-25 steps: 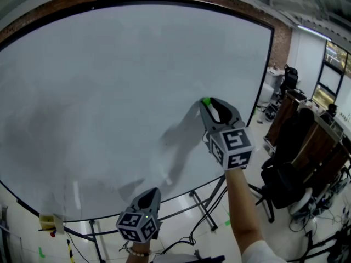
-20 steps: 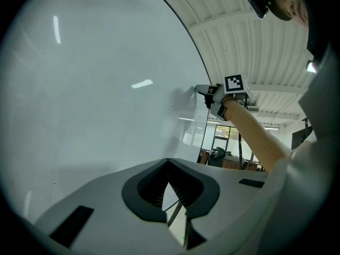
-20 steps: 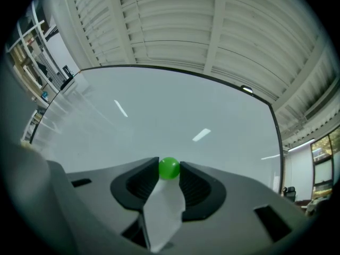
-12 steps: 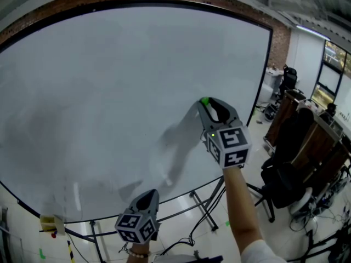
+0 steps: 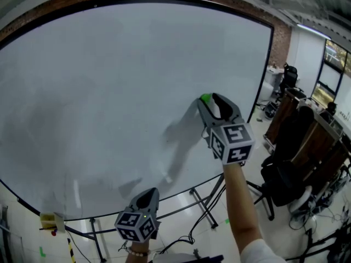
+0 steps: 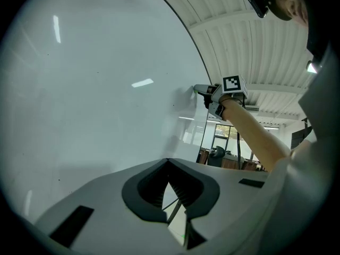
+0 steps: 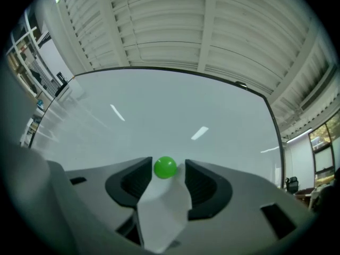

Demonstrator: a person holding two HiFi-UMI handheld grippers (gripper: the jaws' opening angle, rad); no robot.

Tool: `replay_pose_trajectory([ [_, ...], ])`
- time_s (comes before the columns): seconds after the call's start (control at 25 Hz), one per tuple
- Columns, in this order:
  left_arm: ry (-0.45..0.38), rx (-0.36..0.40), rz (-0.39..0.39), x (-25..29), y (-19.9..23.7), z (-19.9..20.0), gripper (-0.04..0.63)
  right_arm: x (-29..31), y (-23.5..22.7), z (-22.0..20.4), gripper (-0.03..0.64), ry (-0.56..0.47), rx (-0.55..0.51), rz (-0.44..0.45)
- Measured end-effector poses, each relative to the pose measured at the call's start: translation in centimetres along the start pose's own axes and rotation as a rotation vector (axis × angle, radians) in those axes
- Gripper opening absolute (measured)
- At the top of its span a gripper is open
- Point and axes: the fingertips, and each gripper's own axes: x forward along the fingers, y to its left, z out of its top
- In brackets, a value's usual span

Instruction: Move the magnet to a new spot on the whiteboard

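Note:
A small green magnet (image 5: pixel 205 98) sits on the large whiteboard (image 5: pixel 109 92), right of its middle. My right gripper (image 5: pixel 211 98) points at the board with the magnet (image 7: pixel 165 167) between its jaws. The jaws are opening: a gap shows on the magnet's right side and the pads do not press on it. My left gripper (image 5: pixel 152 194) hangs low below the board's bottom edge, jaws closed together with nothing in them. In the left gripper view the jaw tips (image 6: pixel 168 161) meet, and the right gripper (image 6: pixel 197 89) shows against the board.
The whiteboard stands on a metal frame with legs (image 5: pixel 205 212). Black office chairs (image 5: pixel 285 179) and wooden desks (image 5: pixel 321 141) crowd the right side. A yellow item (image 5: pixel 47 222) hangs at the board's lower left corner. Cables lie on the floor.
The right gripper's jaws have spread wider around the green magnet, which stays on the board. The left gripper has hardly moved.

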Motion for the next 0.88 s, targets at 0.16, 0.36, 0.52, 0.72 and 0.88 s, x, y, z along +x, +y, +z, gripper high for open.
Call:
replay_pose_trajectory([
  [0.16,0.011,0.001,-0.005,0.1,-0.3,-0.3,-0.002,-2.4,-0.1,0.2,0.249,-0.031,0.057,0.026],
  [0.36,0.035,0.004,-0.034,1.3,-2.1,-1.2,-0.002,-8.8,-1.1,-2.2,0.156,-0.081,0.162,0.043],
  [0.52,0.062,0.014,-0.051,2.5,-4.5,-2.6,-0.002,-14.5,-2.1,-8.5,0.002,-0.024,0.218,0.030],
  [0.72,0.085,0.001,-0.065,3.2,-8.9,-6.0,-0.002,-21.6,-2.6,-17.6,0.002,0.140,0.292,0.037],
  [0.88,0.081,-0.037,-0.064,2.9,-12.2,-9.2,-0.002,-26.9,-2.2,-24.2,0.002,0.258,0.372,0.049],
])
